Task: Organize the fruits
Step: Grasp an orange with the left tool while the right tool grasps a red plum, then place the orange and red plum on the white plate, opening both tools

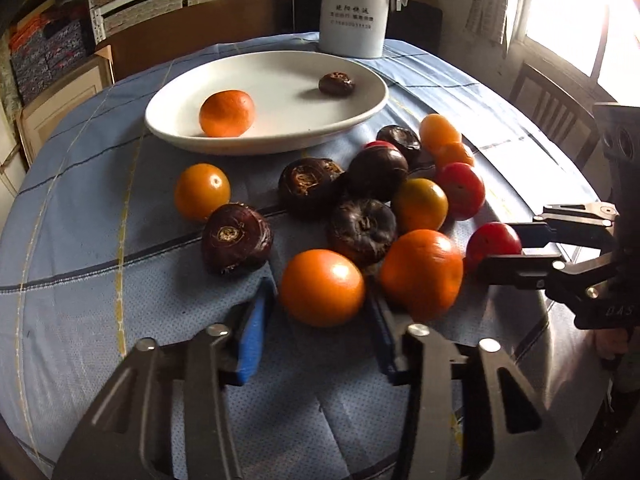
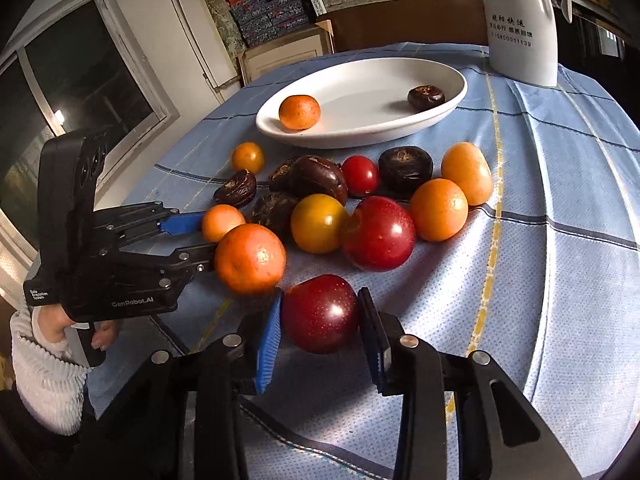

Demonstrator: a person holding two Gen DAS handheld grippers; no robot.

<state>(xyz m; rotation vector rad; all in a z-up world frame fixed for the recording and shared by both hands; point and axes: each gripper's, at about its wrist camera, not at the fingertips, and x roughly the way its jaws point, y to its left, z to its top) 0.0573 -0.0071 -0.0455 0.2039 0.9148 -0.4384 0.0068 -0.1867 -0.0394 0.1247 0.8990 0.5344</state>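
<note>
Right gripper (image 2: 320,316) clamps red plum (image 2: 320,314), contact half hidden. Left gripper (image 1: 322,304) wide around orange (image 1: 322,287), touching unclear. Plate (image 1: 180,128) at 12 o'clock.

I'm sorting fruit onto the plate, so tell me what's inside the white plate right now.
The white plate holds two things, set apart: an orange mandarin at one end and a dark brown water chestnut at the other. The patches of plate beneath them are hidden.
</note>
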